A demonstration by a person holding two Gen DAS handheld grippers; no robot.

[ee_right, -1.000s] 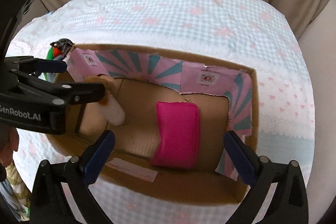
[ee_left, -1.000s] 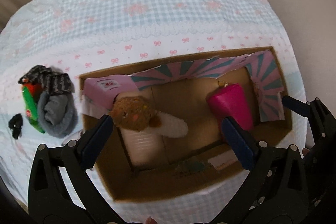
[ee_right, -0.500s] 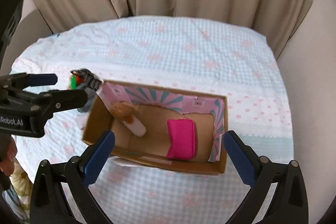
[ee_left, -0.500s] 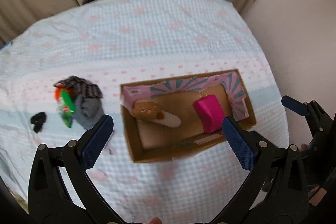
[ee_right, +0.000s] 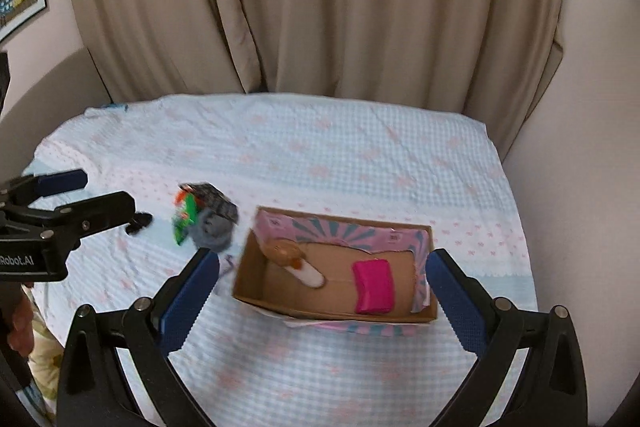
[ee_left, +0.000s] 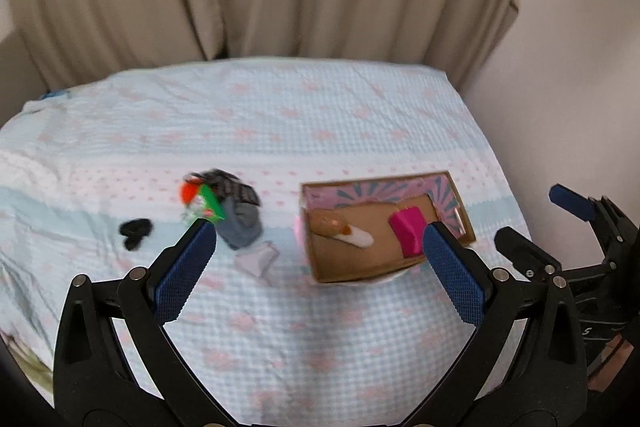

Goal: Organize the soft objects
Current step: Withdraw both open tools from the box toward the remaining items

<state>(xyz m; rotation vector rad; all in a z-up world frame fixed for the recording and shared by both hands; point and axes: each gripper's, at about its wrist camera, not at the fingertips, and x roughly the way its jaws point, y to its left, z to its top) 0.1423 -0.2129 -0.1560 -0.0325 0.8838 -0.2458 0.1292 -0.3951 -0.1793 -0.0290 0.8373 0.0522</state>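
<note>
Left gripper (ee_left: 316, 251) agape, right gripper (ee_right: 322, 277) agape, both above box (ee_right: 256, 297)

Pink pouch (ee_right: 374, 286) in brown box (ee_right: 280, 301); blue-checked, pink-patterned bedspread (ee_right: 320, 163).

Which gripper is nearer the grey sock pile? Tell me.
Left. The left gripper hangs above the bed with one finger close beside the grey sock pile. The right gripper sits over the cardboard box, further from the pile.

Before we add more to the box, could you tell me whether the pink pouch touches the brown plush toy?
Apart. The right wrist view shows bare cardboard floor between the pink pouch and the brown plush toy.
</note>
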